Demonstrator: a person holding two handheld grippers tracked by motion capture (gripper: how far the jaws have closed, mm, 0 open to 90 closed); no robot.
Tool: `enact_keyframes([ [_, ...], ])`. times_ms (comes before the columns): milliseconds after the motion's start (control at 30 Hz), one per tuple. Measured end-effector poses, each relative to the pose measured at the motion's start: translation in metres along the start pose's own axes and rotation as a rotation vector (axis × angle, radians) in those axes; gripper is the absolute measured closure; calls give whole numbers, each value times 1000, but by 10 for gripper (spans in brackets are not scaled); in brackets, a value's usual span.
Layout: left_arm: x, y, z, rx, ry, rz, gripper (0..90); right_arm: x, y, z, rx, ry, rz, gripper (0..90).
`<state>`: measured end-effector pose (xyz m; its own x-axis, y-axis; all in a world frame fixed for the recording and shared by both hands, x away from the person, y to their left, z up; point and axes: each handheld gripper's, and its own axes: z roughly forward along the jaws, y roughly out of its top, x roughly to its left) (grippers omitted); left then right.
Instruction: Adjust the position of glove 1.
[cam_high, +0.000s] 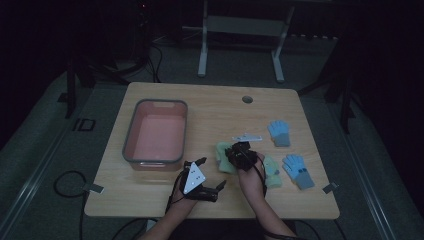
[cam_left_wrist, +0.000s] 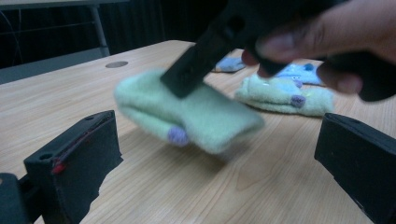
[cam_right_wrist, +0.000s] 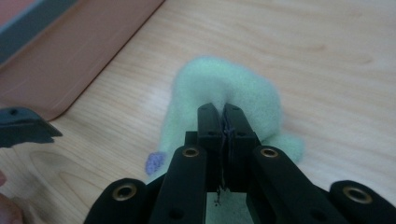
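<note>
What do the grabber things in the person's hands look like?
Each hand holds a black tool with two chunky flat jaws. The left tool wears a pale grey three-cornered plate with small dark dots on top, and a thin red line edges one of its jaws. The right tool has brass-coloured rings at its arm joints. Dark cables trail from both. The forearms show no sleeves.

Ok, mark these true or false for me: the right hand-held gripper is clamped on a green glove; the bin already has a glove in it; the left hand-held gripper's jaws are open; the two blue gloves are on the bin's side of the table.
1. The right hand-held gripper is clamped on a green glove. True.
2. The pink bin already holds a glove. False: nothing lies in it.
3. The left hand-held gripper has its jaws open. True, with nothing between them.
4. Both blue gloves lie on the bin's side. False: they lie near the table's opposite, right edge.
</note>
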<state>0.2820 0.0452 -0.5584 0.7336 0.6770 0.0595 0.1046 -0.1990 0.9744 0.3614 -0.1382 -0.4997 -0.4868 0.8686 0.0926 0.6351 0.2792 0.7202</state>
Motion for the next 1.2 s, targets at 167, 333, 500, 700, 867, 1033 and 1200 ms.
enact_keyframes([
  [167, -1, 0, 0, -3, 0, 1, 0, 0, -5, 13, 14, -18, 0, 874],
  [333, 0, 0, 0, -1, 0, 0, 0, -3, -12, 34, 63, -16, -3, 827],
  [500, 0, 0, 0, 0, -2, 1, 0, -5, -19, 41, 60, 13, -7, 737],
  [700, 0, 0, 0, -1, -3, 0, 0, -12, -14, 34, 50, 75, -1, 609],
  [867, 0, 0, 0, 0, -4, 1, 0, -18, -8, 25, 29, 64, -20, 582],
  [1033, 0, 0, 0, 0, -4, -1, 0, -23, -2, 15, 9, 67, -56, 578],
  [1200, 0, 0, 0, -1, -3, -2, 0, -32, 4, 5, 0, 74, -90, 555],
])
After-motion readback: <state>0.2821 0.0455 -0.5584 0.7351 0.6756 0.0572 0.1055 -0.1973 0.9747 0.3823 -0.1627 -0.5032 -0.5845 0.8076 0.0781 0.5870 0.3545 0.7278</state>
